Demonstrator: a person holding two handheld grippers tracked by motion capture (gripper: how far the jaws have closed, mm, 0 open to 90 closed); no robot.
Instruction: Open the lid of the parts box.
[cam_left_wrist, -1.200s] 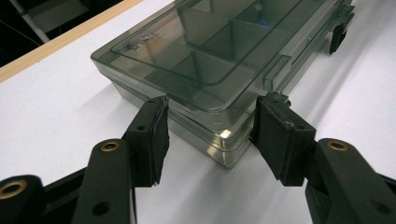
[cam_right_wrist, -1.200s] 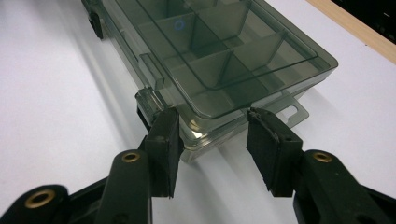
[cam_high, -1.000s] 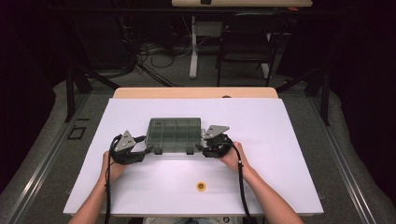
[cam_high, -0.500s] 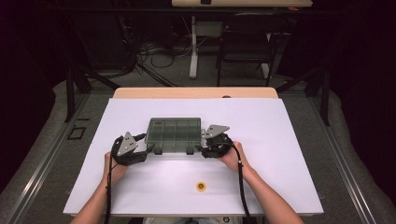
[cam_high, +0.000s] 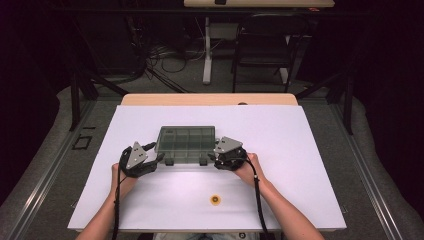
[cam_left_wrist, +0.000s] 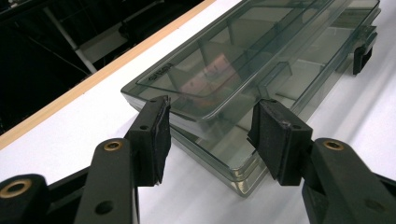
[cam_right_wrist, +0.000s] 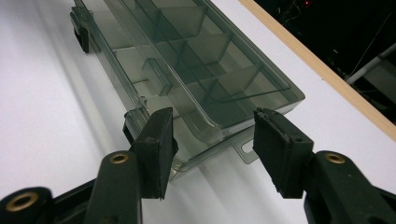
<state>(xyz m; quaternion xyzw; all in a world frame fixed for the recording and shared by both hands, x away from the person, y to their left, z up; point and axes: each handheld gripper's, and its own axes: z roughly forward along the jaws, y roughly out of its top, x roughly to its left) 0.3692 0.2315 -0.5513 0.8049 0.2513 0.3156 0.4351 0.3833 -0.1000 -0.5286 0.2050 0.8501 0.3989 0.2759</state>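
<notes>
A smoky clear compartment box (cam_high: 186, 144) lies flat mid-table with its lid down and two black latches on its near side. My left gripper (cam_high: 156, 154) is at its left end. In the left gripper view that gripper (cam_left_wrist: 210, 126) is open, its pads (cam_left_wrist: 159, 135) on either side of the box's (cam_left_wrist: 261, 51) near corner, apart from it. My right gripper (cam_high: 214, 156) is at the box's right end. In the right gripper view that gripper (cam_right_wrist: 212, 128) is open too, astride the end of the box (cam_right_wrist: 187, 56) by a latch (cam_right_wrist: 130, 123).
A small yellow-orange round piece (cam_high: 215, 200) lies on the white table sheet (cam_high: 310, 165) near the front edge, between the forearms. A wooden strip (cam_high: 210, 99) runs along the table's far edge. Beyond it stand a chair and table legs on a dark floor.
Hardly anything: the left gripper has edged slightly toward the box's end. The box and the right gripper stay where they were.
</notes>
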